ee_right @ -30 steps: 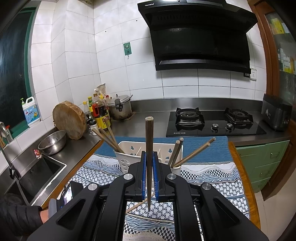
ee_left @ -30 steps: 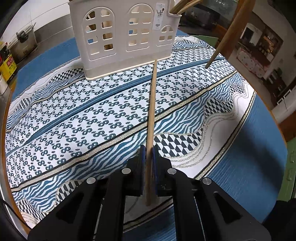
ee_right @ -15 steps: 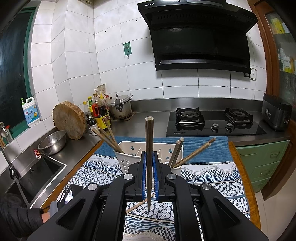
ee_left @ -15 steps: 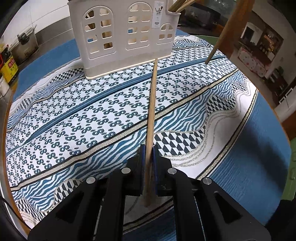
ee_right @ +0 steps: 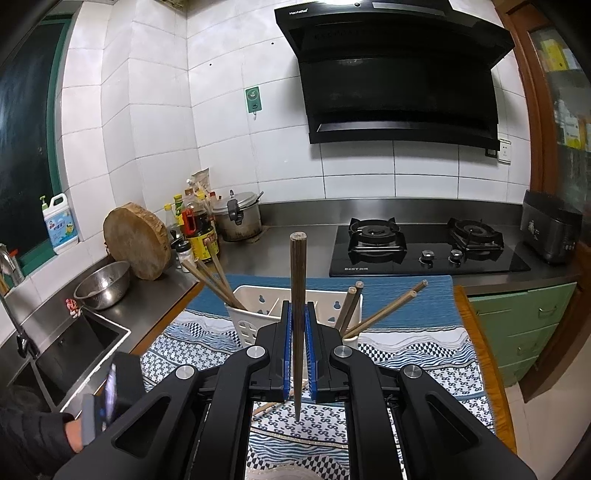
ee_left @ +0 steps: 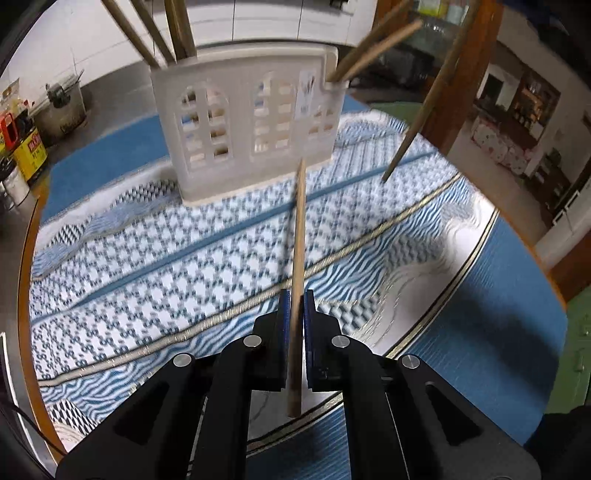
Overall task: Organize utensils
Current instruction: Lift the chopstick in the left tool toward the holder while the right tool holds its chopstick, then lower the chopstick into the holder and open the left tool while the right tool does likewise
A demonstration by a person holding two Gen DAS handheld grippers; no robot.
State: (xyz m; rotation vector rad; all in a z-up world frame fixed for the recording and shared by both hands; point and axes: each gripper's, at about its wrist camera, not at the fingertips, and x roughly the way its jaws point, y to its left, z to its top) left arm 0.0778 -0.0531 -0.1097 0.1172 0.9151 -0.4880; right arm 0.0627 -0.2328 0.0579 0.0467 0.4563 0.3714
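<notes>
A white plastic utensil holder [ee_left: 255, 129] stands on the patterned cloth [ee_left: 147, 280], with several chopsticks [ee_left: 173, 33] sticking out of its ends. My left gripper [ee_left: 294, 317] is shut on a light wooden chopstick [ee_left: 297, 258] that points at the holder's base. My right gripper [ee_right: 297, 332] is shut on a dark chopstick [ee_right: 297, 295], held upright above the cloth in front of the holder [ee_right: 255, 314]. That dark chopstick also hangs in the left wrist view [ee_left: 424, 110], right of the holder.
A gas hob [ee_right: 424, 251] and steel counter lie behind the holder. A sink [ee_right: 62, 354], steel bowl [ee_right: 103, 284], round chopping block [ee_right: 138, 247] and bottles [ee_right: 195, 229] stand at the left. Green cabinets [ee_right: 524, 325] are at the right.
The left gripper has lifted and tilted up with its chopstick, so the holder now sits lower in its view and its chopsticks show. The right gripper has hardly moved.
</notes>
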